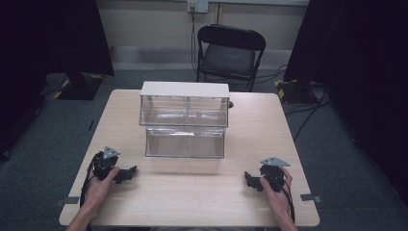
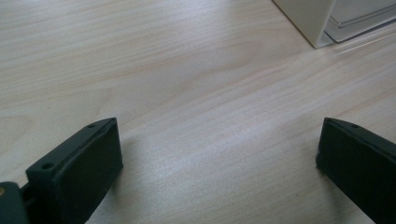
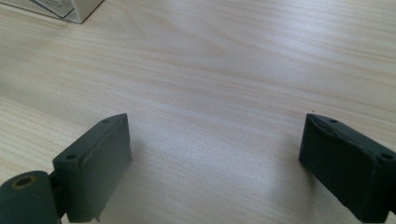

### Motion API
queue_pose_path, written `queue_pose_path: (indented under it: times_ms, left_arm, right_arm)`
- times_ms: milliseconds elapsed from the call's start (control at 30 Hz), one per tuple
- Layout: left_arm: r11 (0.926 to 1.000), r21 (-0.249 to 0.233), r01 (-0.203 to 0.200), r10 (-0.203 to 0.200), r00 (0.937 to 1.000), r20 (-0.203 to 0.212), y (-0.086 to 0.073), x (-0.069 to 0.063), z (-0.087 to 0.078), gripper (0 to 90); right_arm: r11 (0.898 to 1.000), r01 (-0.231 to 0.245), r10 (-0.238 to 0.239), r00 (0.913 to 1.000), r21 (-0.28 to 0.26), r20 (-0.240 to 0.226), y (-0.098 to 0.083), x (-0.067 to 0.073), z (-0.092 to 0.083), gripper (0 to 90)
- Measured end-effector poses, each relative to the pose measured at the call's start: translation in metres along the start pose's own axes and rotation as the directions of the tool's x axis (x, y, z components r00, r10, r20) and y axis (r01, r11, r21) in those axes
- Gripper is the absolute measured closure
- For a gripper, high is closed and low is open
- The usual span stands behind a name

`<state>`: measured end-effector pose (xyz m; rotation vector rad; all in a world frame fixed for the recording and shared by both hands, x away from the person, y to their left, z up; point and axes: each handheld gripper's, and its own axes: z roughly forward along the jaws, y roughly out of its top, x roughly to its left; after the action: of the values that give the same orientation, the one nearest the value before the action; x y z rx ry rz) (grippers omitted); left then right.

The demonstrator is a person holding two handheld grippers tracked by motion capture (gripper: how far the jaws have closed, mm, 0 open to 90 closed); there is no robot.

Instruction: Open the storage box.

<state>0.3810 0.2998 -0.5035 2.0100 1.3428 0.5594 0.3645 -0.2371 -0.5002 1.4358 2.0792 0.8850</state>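
Two stacked clear bins on table.

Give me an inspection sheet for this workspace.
Surface: light wood table, bare near both grippers.
Job's things: two-tier clear drawer unit with white top, mid-table, untouched.
Clutter: nothing seen.
Grippers: left gripper and right gripper rest on the table, jaws wide apart, holding nothing.
Cables: floor cables right of the table.
Surroundings: black folding chair behind, grey carpet, dark curtains.
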Motion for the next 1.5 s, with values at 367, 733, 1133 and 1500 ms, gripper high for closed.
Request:
queue_pose_path:
  times_ms: [367, 733, 1133, 1500]
  left_arm:
    - [1.0, 0.0, -0.001, 0.001, 1.0, 0.0, 0.0, 0.0, 0.0, 0.0]
    - [1.0, 0.0, 0.0, 0.0, 1.0, -0.002, 0.0, 0.0, 0.0, 0.0]
    - [1.0, 0.001, 0.0, 0.0, 1.0, -0.002, 0.0, 0.0, 0.0, 0.0]
    - [1.0, 0.001, -0.001, 0.001, 1.0, -0.002, 0.0, 0.0, 0.0, 0.0]
  right_arm:
    - [0.999, -0.011, 0.009, 0.9996, -0.045, -0.026, 0.009, 0.005, -0.008, 14.3]
    - [0.995, -0.045, 0.036, 0.9942, -0.084, -0.101, 0.019, 0.011, -0.014, 14.3]
    - [0.992, -0.012, -0.009, 0.9859, -0.122, -0.167, 0.032, 0.029, -0.024, 14.1]
    - [0.987, 0.043, -0.075, 0.9759, -0.157, -0.205, 0.041, 0.045, -0.029, 14.2]
